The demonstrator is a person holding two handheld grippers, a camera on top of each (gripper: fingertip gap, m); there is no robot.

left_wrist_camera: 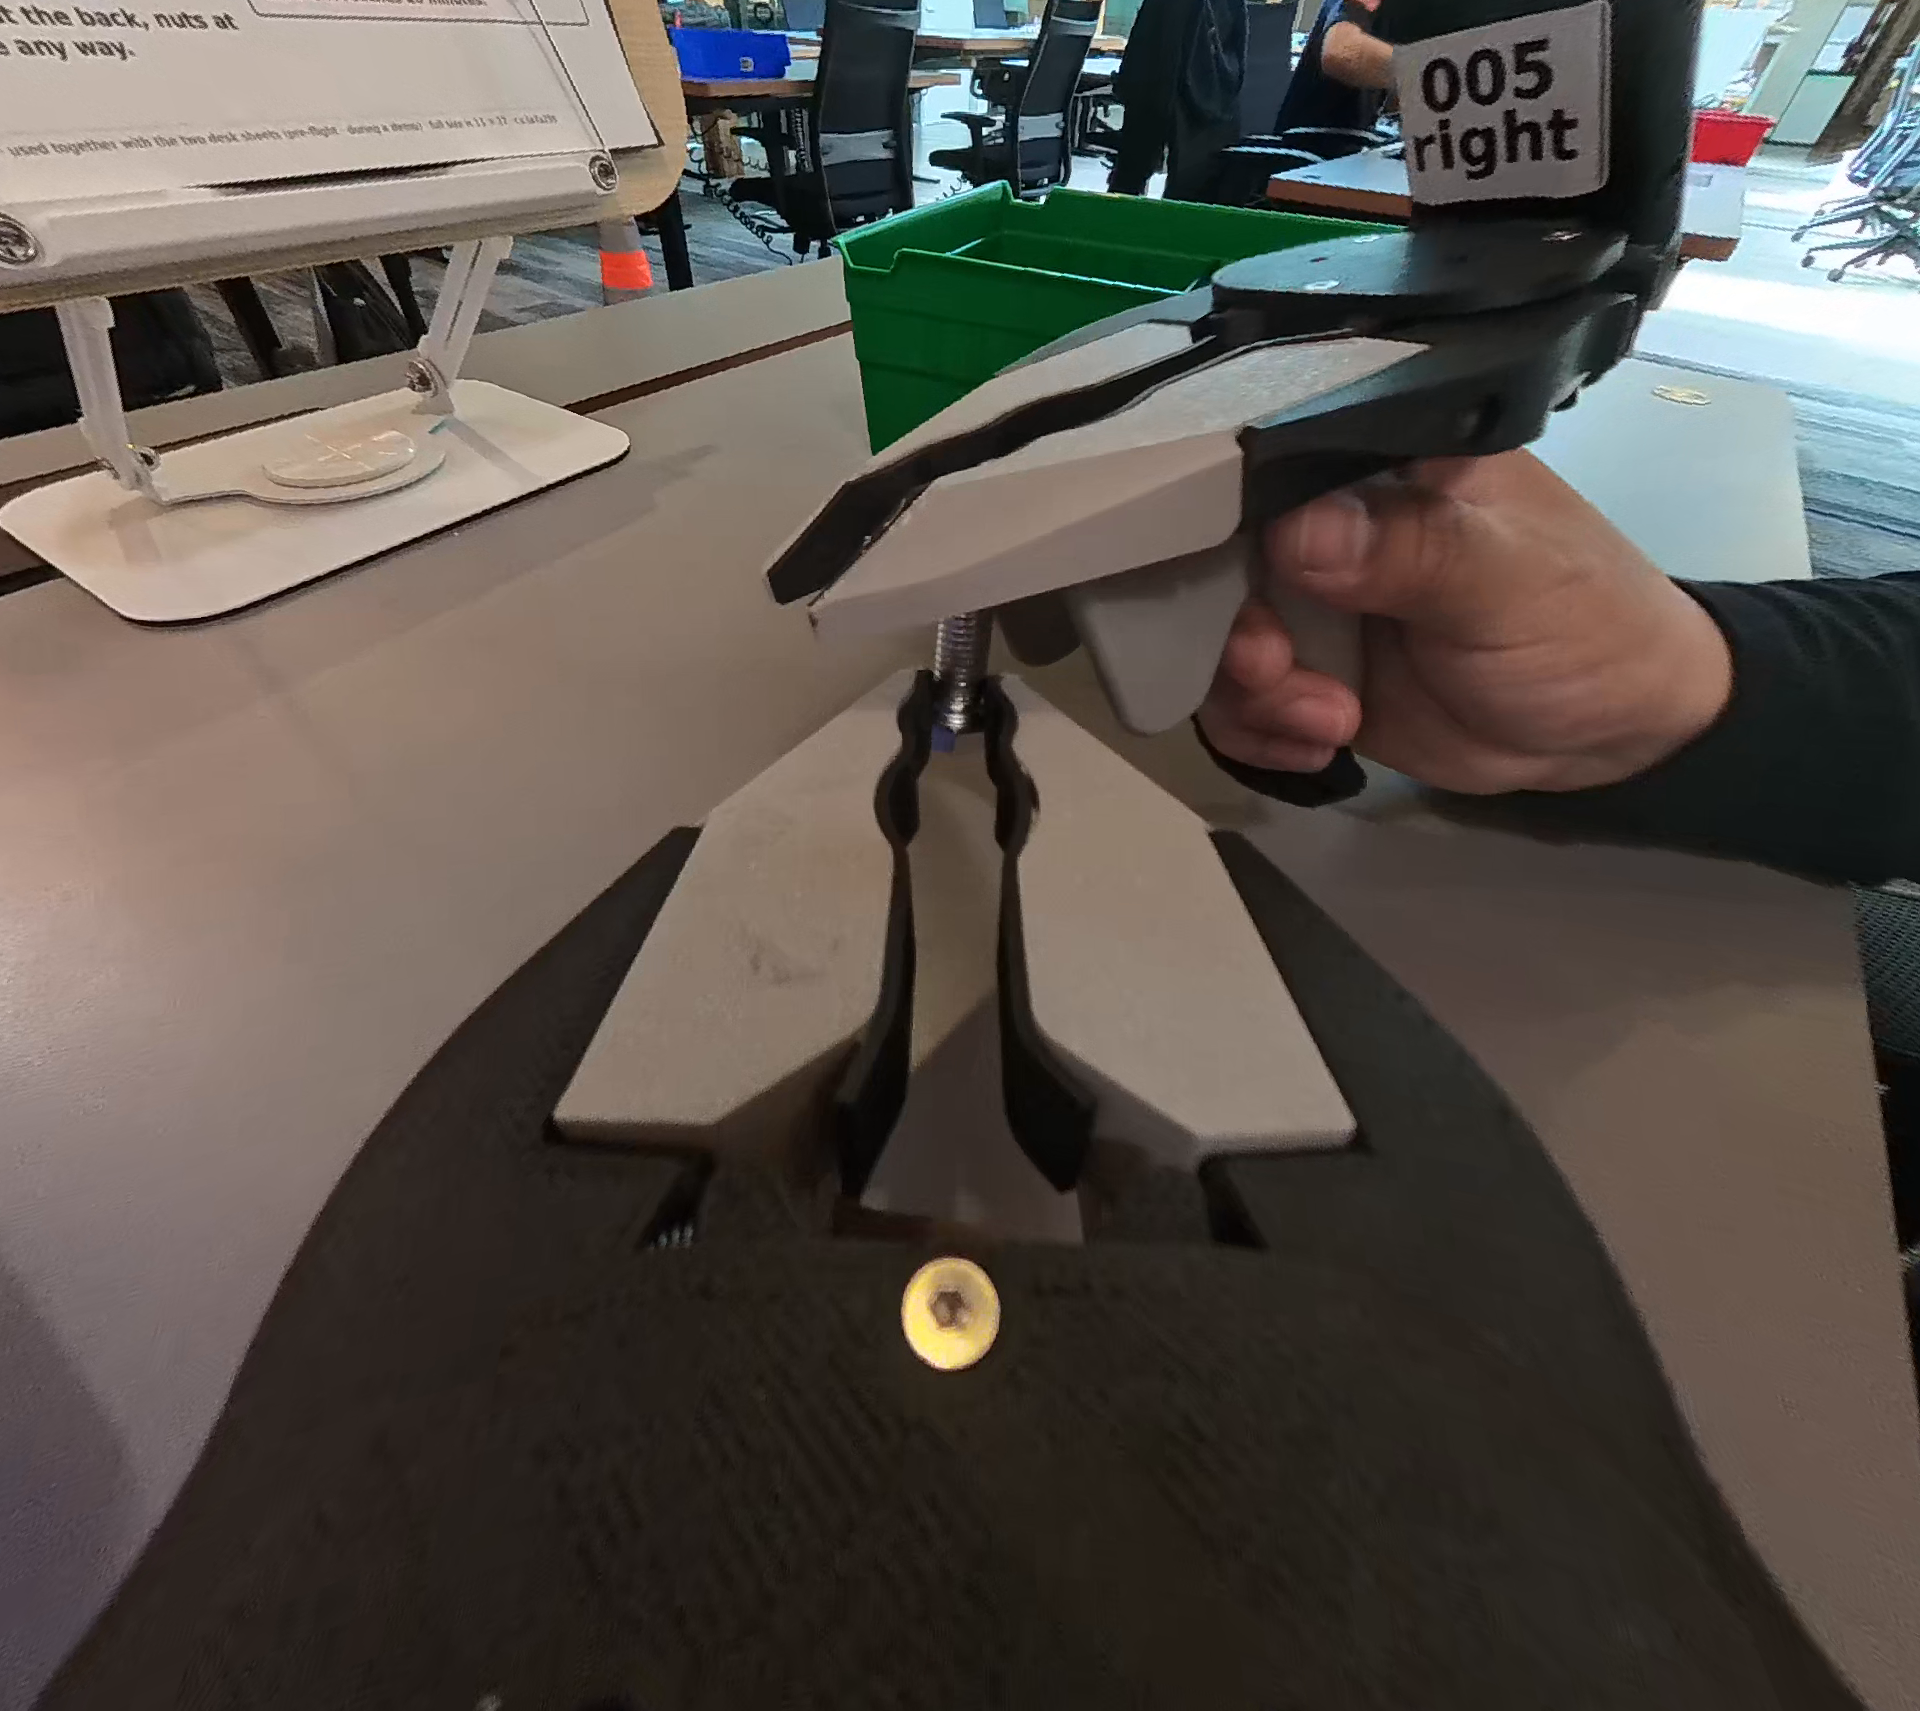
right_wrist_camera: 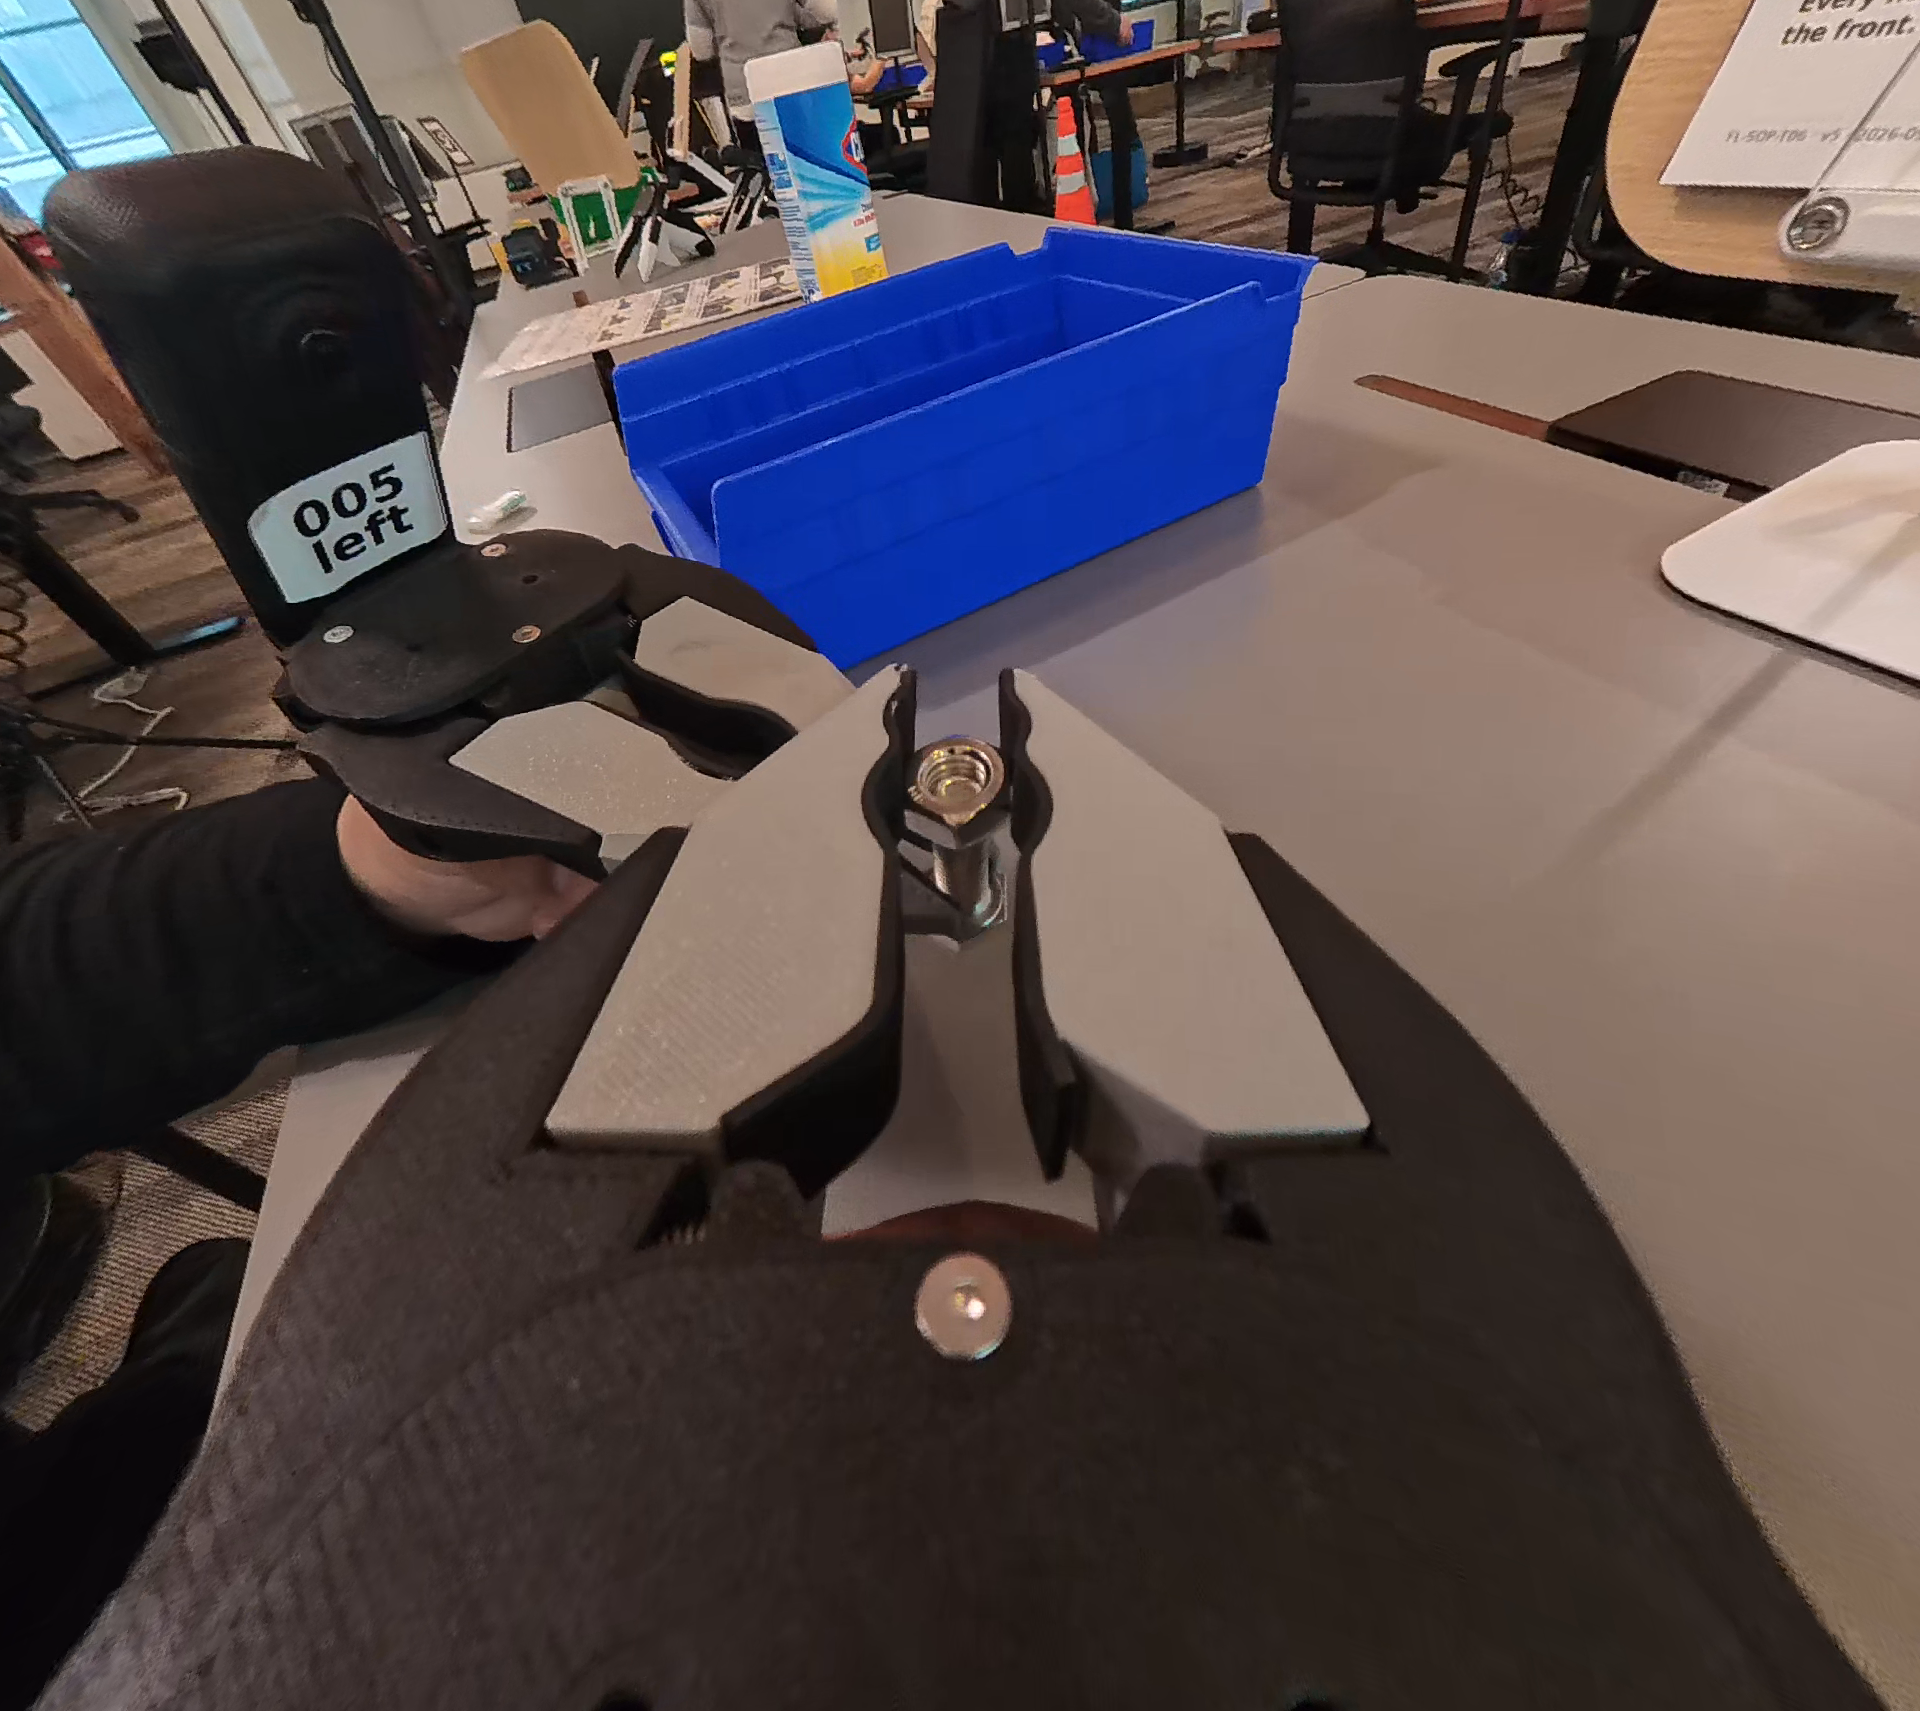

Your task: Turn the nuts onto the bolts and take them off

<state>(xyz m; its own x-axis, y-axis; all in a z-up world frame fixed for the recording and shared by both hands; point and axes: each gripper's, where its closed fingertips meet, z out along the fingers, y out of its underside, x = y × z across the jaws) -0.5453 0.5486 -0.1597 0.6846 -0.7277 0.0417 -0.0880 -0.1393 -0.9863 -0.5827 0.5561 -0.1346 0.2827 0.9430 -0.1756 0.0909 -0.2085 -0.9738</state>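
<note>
Item: one steel bolt [right_wrist_camera: 961, 877], held above the grey table [right_wrist_camera: 1455, 830] between our two grippers. Our left gripper [left_wrist_camera: 958, 721] pinches the bolt's lower end, threads rising from its fingertips. Our right gripper [right_wrist_camera: 958, 783] pinches the nut [right_wrist_camera: 956, 791] seated at the bolt's top end, reaching in from the side. Blue bin [right_wrist_camera: 987, 456] just beyond the grippers; green bin [left_wrist_camera: 977, 311] behind the right gripper; document stand [left_wrist_camera: 312, 456] to one side.
</note>
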